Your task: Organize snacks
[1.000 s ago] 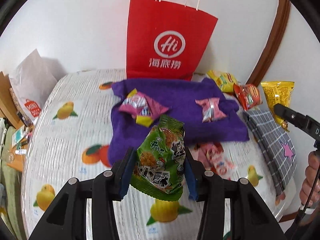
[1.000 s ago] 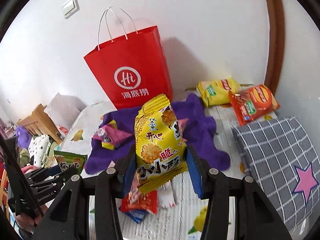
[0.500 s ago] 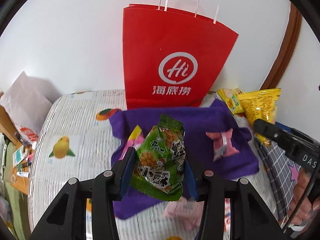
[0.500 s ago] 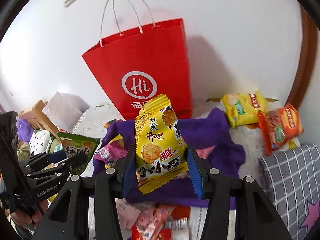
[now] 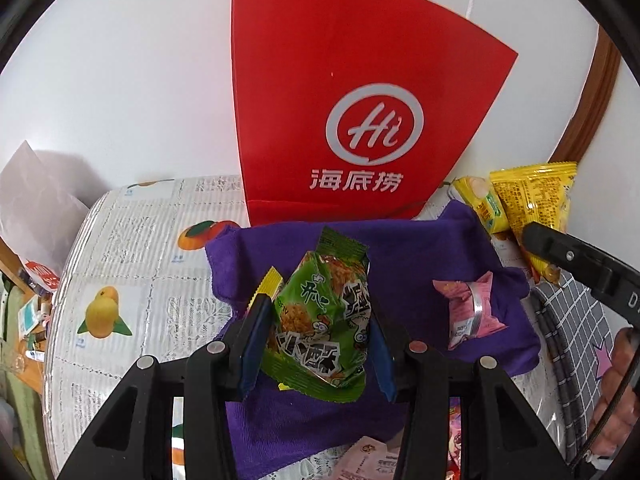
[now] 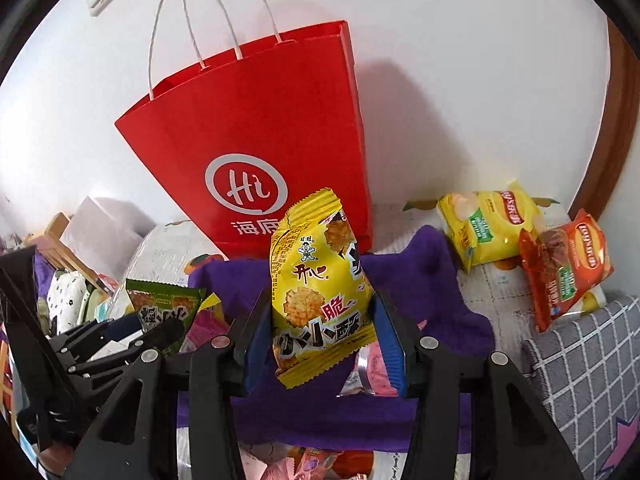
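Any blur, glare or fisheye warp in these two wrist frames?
Left wrist: sharp, red bag bulges from fisheye warp, handles cropped at top. Right wrist: sharp too, bag casts a soft shadow on the wall, mild sheen on the yellow packet; dark vignette in both corners.

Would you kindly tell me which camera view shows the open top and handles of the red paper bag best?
The right wrist view: the red paper bag appears whole there, with its white handles and open rim visible. The left wrist view shows only its front face and logo, with the top cropped at the picture's edge.
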Demonstrator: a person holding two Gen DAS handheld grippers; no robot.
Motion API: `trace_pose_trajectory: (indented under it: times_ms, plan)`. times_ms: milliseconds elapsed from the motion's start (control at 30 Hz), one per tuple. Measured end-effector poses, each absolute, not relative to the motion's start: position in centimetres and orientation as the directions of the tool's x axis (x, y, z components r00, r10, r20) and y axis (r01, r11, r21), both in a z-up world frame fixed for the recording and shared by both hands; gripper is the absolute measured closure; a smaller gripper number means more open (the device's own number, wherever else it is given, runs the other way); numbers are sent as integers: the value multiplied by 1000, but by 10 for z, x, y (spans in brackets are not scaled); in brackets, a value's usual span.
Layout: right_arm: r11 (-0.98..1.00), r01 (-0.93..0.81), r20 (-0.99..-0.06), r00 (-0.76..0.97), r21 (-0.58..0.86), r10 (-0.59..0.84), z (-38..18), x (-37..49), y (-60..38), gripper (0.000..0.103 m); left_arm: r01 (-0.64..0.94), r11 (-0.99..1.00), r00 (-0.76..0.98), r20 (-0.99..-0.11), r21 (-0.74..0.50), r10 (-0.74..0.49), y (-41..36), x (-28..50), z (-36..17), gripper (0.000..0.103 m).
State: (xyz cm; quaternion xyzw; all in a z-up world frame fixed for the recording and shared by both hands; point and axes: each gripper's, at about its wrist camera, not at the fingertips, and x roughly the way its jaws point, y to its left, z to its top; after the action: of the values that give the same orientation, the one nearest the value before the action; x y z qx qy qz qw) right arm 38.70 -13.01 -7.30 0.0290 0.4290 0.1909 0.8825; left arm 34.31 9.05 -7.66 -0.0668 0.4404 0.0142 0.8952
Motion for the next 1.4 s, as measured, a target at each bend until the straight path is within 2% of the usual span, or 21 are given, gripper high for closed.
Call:
trace_pose_trajectory:
  times_ms: [567, 1400]
  plan:
    - [926, -301, -789, 501, 226, 355, -92, 395, -128, 54, -108, 990, 600, -800, -94, -11, 95, 345, -87, 59]
    - [932, -300, -771, 538, 202, 340, -80, 388, -133, 54, -103, 990, 602, -799, -96, -15, 90, 342, -89, 59]
